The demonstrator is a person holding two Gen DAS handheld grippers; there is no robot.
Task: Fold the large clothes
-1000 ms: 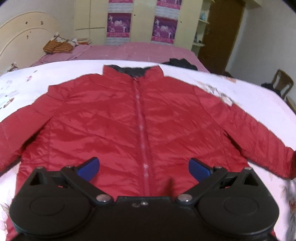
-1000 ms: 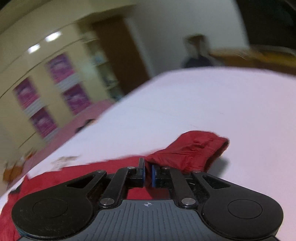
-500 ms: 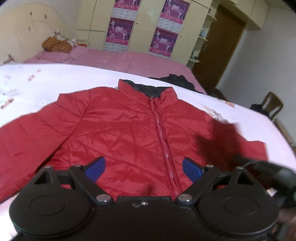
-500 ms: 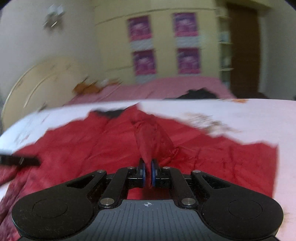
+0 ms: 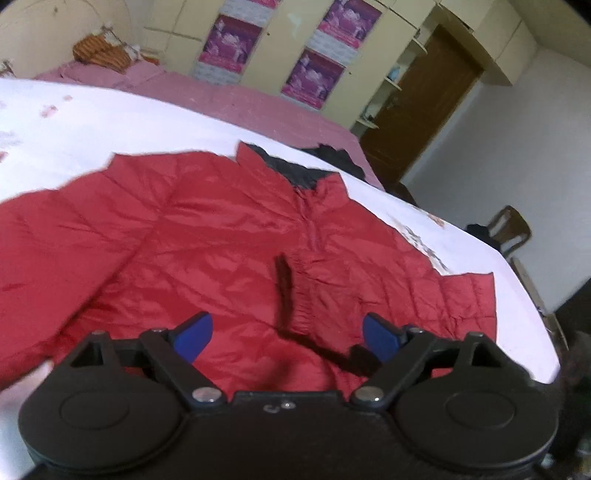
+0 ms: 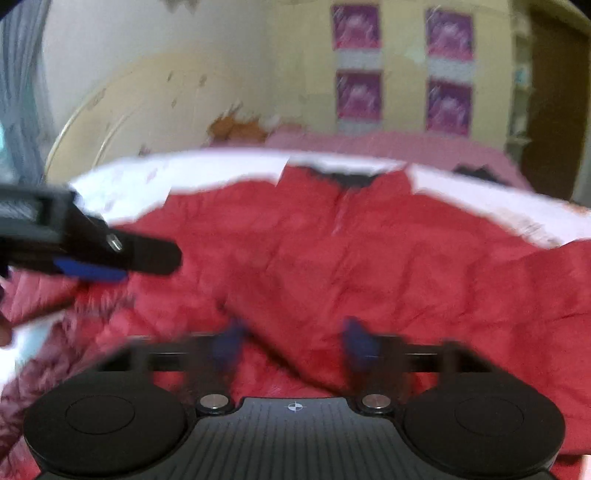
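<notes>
Since earlier frame: sleeve [image 5: 388, 291] carried across red jacket [image 5: 207, 236] on bed [image 5: 110, 122], right gripper [image 6: 291, 341] just opened wide, cuff released. Left gripper [image 5: 284, 332] wide, empty. Risk: slick padded sleeve springing back, fold lost

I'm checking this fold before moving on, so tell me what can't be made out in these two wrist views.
- Jacket hem: left wrist view, hidden behind the left gripper.
- Far sleeve end: left wrist view, cut off by the left edge.
- Right gripper pads: right wrist view, motion blur; the jaws have just been opening, over the folded sleeve.
- Posters: blurred, unreadable.
</notes>
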